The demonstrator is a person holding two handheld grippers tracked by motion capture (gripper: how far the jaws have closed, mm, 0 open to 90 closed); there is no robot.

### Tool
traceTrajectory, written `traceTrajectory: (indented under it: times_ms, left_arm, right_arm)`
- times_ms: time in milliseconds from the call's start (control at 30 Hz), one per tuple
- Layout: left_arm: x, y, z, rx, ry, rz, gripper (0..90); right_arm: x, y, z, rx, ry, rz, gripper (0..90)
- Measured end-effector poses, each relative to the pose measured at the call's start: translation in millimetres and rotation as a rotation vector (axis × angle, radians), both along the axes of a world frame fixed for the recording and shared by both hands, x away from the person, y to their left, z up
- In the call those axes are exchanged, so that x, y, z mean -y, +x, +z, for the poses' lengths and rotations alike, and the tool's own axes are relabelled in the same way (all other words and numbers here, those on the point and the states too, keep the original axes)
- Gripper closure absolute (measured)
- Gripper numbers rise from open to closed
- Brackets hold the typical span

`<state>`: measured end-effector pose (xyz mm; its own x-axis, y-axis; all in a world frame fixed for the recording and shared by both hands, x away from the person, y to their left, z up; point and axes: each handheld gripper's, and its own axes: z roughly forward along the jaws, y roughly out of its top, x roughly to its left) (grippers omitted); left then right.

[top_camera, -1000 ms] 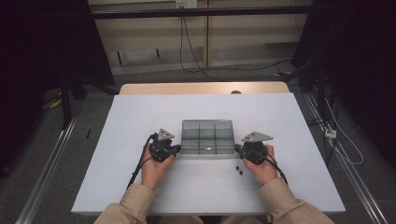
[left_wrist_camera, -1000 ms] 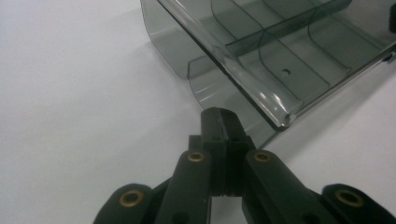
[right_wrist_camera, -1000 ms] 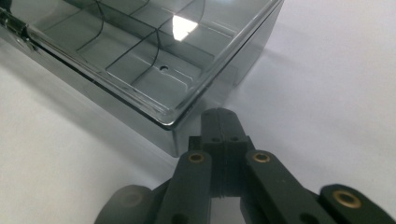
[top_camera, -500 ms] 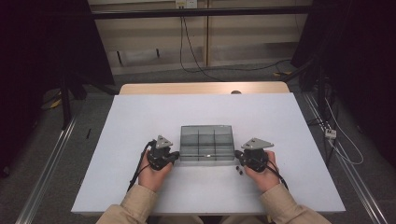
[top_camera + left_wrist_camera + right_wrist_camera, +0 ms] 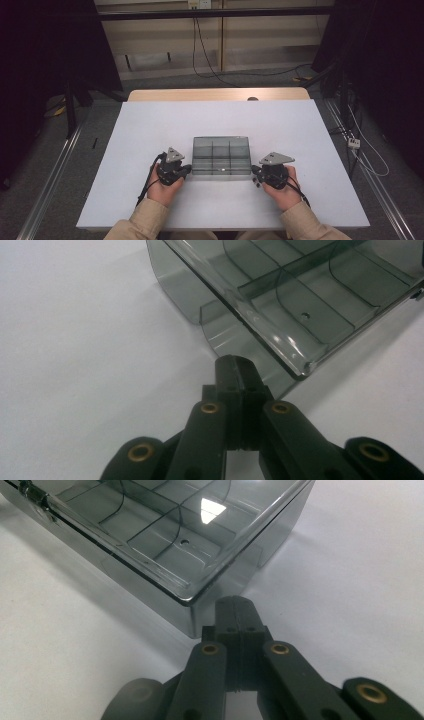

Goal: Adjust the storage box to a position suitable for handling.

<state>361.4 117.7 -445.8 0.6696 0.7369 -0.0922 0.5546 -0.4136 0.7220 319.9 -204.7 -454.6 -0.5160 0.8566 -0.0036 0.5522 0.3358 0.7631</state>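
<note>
A smoky clear plastic box with a closed lid and several inner compartments lies in the middle of the white table. My left gripper sits at the box's near left corner, jaws pressed together with nothing between them; in the left gripper view its tip is right beside the corner of the box. My right gripper rests at the near right corner, also shut and empty; in the right gripper view its tip almost touches the box.
A small metal latch sits on the box's front edge. Beyond the table's far edge a wooden board lies, with cables on the floor behind it. Dark stands flank both sides.
Both hands have drawn back a little toward the table's near edge, from the box's sides to its near corners. The box has not moved.
</note>
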Motion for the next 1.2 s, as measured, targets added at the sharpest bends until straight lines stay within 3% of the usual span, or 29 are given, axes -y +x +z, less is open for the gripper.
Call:
traceTrajectory:
  times_ms: [33,433,1200]
  left_arm:
    - [0.2,-0.9,0.0,0.012,0.011,0.004,90.0]
    - [-0.3,-4.5,-0.1,0.006,0.007,-0.023,90.0]
    - [-1.1,-3.9,0.1,0.003,0.008,-0.027,90.0]
  right_arm:
    - [-0.2,-0.5,0.3,0.0,-0.002,0.001,90.0]
    - [1.3,-4.5,0.4,0.002,-0.006,0.004,90.0]
    - [1.1,-6.0,0.9,0.001,-0.01,0.013,90.0]
